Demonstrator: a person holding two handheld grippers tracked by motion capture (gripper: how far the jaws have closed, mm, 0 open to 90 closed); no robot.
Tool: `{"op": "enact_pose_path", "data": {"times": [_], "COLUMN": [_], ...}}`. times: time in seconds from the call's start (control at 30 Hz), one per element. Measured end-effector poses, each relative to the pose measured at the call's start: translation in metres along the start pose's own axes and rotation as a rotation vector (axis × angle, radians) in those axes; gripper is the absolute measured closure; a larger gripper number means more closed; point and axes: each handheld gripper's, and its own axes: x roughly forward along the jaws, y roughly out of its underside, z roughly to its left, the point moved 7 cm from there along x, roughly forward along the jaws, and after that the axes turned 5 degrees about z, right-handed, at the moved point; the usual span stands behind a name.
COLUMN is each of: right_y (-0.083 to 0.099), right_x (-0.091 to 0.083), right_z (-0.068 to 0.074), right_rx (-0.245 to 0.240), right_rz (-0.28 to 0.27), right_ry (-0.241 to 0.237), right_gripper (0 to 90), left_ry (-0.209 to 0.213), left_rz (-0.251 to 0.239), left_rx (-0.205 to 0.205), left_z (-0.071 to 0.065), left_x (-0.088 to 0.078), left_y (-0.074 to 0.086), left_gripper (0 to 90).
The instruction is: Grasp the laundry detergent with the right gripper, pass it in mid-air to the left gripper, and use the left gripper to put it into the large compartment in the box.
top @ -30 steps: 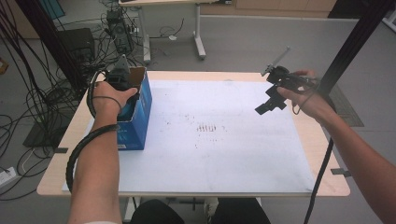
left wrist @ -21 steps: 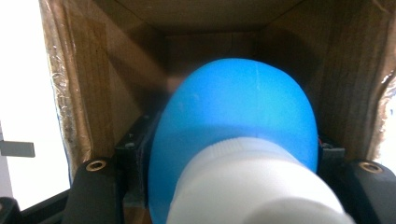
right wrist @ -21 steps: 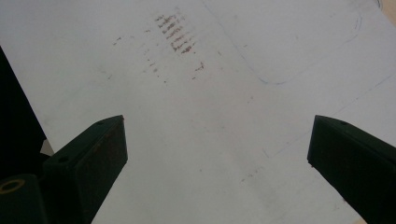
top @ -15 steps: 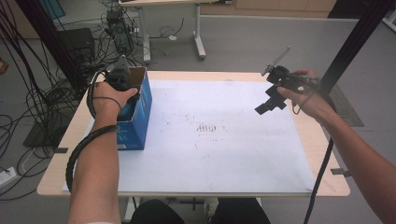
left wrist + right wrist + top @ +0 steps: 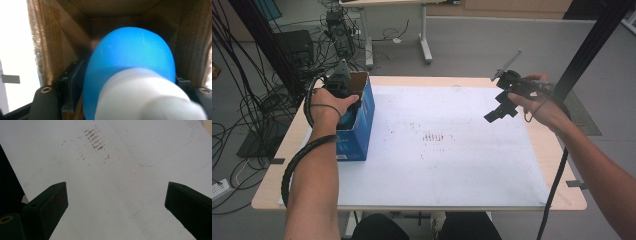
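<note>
Nothing shifts on the table, but your left gripper point(image 5: 343, 92), down in the blue box point(image 5: 362, 125) at far left, has just been opening around the blue-and-white object point(image 5: 130, 75) to drop it, while your right gripper point(image 5: 501, 107) hovers apart, waiting.

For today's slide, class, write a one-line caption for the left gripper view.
Left tool inside the brown cardboard box, its jaws just opening around a blue, white-capped rounded object.

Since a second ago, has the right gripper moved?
No. In the high view the right gripper hangs at the same spot over the white sheet, just inside the table's far right corner, jaws open.
</note>
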Motion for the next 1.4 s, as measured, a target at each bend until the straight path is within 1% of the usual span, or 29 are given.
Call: {"op": "enact_pose_path", "data": {"times": [0.07,0.3,0.57,0.7,0.8,0.9,1.1,1.23,1.33,1.4], "right_y": [-0.001,-0.006,-0.01,-0.01,-0.01,-0.011,-0.011,-0.009,-0.007,-0.006], "right_x": [0.001,0.0,-0.001,-0.002,-0.002,0.0,0.005,0.007,0.008,0.008], "right_z": [0.001,0.003,0.008,0.008,0.008,0.009,0.009,0.006,0.003,0.0], "right_rx": [-0.003,-0.014,-0.026,-0.03,-0.026,-0.026,-0.025,-0.013,0.002,0.014], "right_rz": [0.004,-0.005,-0.011,-0.012,-0.013,-0.009,0.008,0.027,0.04,0.046], "right_ry": [0.001,0.001,0.001,0.002,0.0,-0.007,-0.008,-0.002,0.001,0.007], "right_gripper": [4.9,4.8,4.8,4.9,4.8,4.8,4.8,4.8,4.8,4.8], "left_ry": [-0.016,-0.034,-0.048,-0.039,-0.048,-0.043,-0.032,-0.005,0.013,0.014], "left_rz": [0.002,-0.008,-0.018,-0.027,-0.028,-0.026,-0.048,-0.069,-0.085,-0.09], "left_rx": [0.007,0.018,0.018,0.017,0.022,0.02,0.02,0.041,0.075,0.099], "left_z": [0.0,-0.001,0.0,-0.002,-0.003,-0.002,-0.004,-0.014,-0.027,-0.034], "left_x": [-0.004,-0.012,-0.021,-0.026,-0.031,-0.036,-0.05,-0.058,-0.063,-0.066], "left_y": [0.001,0.002,0.005,0.007,0.009,0.013,0.019,0.022,0.025,0.027], "left_gripper": [29.3,28.3,26.2,25.0,25.0,24.4,22.3,20.3,18.9,18.8]}}
